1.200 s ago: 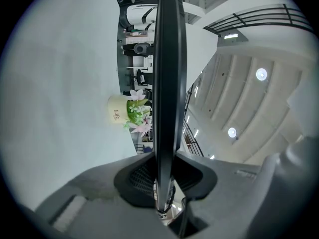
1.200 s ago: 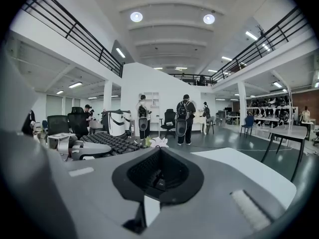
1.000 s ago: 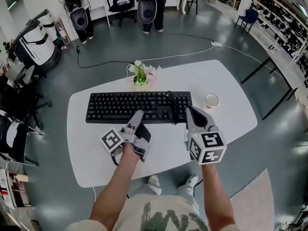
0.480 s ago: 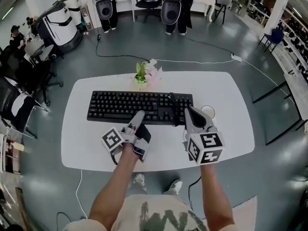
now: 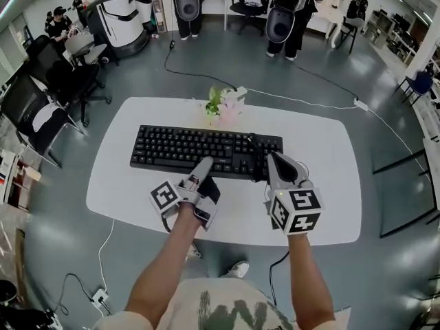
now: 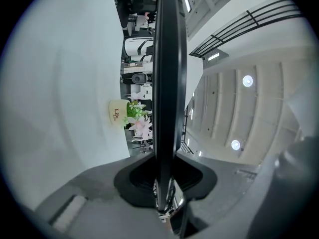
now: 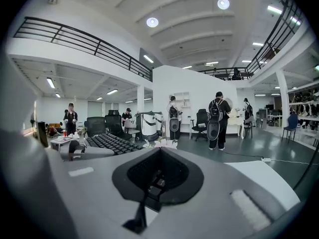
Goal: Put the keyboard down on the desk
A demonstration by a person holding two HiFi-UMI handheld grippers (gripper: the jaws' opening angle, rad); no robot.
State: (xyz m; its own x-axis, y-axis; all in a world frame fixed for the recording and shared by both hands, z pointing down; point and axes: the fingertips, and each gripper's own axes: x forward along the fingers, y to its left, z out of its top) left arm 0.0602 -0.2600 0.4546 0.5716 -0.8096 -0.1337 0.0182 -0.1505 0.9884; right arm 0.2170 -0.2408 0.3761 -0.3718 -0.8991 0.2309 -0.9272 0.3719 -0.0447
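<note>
Two hand-held grippers work at the near edge of a black keyboard, which stretches level across the middle of a white oval desk; whether its underside touches the desktop cannot be told. Left of the keyboard, off the desk, stand black office chairs. The left gripper meets the keyboard's near edge around its middle. Its own view shows the jaws closed tight on that edge, with the thin black slab running edge-on straight between them. Its marker cube sits nearer the person than the keyboard does. Just behind the keyboard's far edge, near its middle, stands a small cream flower pot with green leaves and pale pink blooms. The right gripper sits at the keyboard's right end. Its jaws are spread wide with nothing between them, and the keys show off to its left in its own view. Well beyond the keyboard, people with backpacks stand on the grey floor.
</note>
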